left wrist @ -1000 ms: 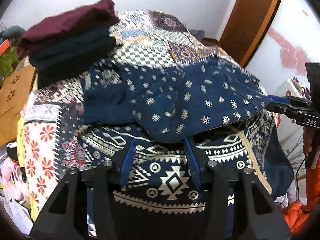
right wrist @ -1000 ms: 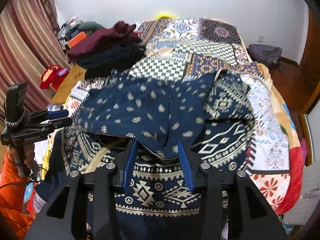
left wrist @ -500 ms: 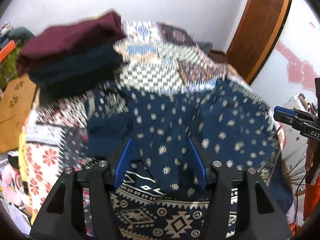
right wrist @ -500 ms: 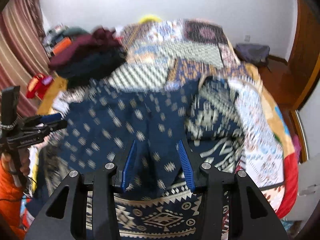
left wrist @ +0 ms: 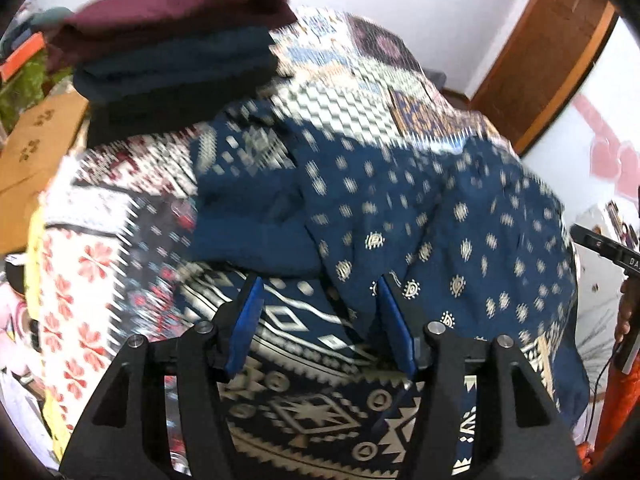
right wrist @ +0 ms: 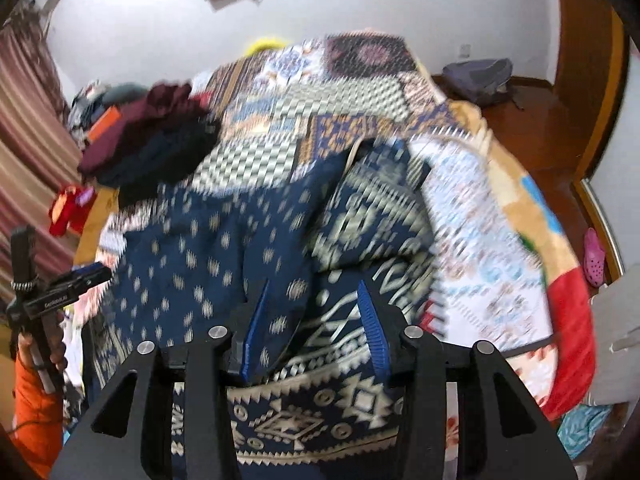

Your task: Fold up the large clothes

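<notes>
Garment: large navy piece (left wrist: 420,216) with cream print, lying across the near end of the patchwork bed cover (left wrist: 348,104); a dotted layer is doubled over a band of bold geometric border (left wrist: 304,412) at the near edge. Both views motion-blurred, so fine edges are uncertain. Left gripper (left wrist: 320,328): jaws spread, the dotted layer's lower edge lying between and just ahead of the blue pads, nothing pinched. Right gripper (right wrist: 316,328): jaws likewise spread, a drooping fold of dotted cloth between them; contact with the pads cannot be resolved. Stack of folded clothes (left wrist: 172,52) sits at the far left of the bed, apart from the work piece. Judgement: mid-fold, one layer laid over, grip not yet taken for the next fold. Next move probably needs both tools to close on matching points of the doubled edge, catching both layers, then carry it over evenly.
</notes>
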Tool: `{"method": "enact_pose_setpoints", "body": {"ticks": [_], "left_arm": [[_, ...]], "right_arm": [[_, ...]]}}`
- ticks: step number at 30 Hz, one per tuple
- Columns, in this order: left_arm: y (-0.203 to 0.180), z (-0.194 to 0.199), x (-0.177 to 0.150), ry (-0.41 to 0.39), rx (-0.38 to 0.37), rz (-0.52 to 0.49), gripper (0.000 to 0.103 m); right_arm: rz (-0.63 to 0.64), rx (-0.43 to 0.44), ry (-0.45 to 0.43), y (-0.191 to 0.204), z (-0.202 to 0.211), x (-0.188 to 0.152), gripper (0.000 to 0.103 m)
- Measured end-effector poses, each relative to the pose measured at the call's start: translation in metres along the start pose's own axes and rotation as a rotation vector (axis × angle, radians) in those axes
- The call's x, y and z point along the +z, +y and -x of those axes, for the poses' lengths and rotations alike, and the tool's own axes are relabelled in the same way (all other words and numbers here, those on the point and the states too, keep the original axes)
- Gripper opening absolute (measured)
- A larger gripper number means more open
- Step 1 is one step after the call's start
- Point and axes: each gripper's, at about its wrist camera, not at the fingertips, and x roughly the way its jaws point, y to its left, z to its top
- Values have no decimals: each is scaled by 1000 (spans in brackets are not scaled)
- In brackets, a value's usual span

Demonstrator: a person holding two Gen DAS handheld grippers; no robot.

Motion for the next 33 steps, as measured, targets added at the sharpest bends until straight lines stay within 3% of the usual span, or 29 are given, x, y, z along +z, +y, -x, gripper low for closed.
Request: {"method": "enact_pose_setpoints", "body": {"ticks": [5,11,16,21,33], "left_arm": [[23,18,24,-80,58,46,62],[65,5,44,-72,60,163,63],[99,-37,44,17,-57,311,63],[111,-78,38,103,-139,395,63],[116,-113,59,120,-292,414,63]], "right_arm": [[-20,-29,-69,-8,8,21,54],[-75,-52,-46,-30,-16,38,56],[-160,-31,34,-51,-48,40,56],[-215,-15,87,-64,-74,39,56],[-217,79,124,-67,-115,64,57]]}}
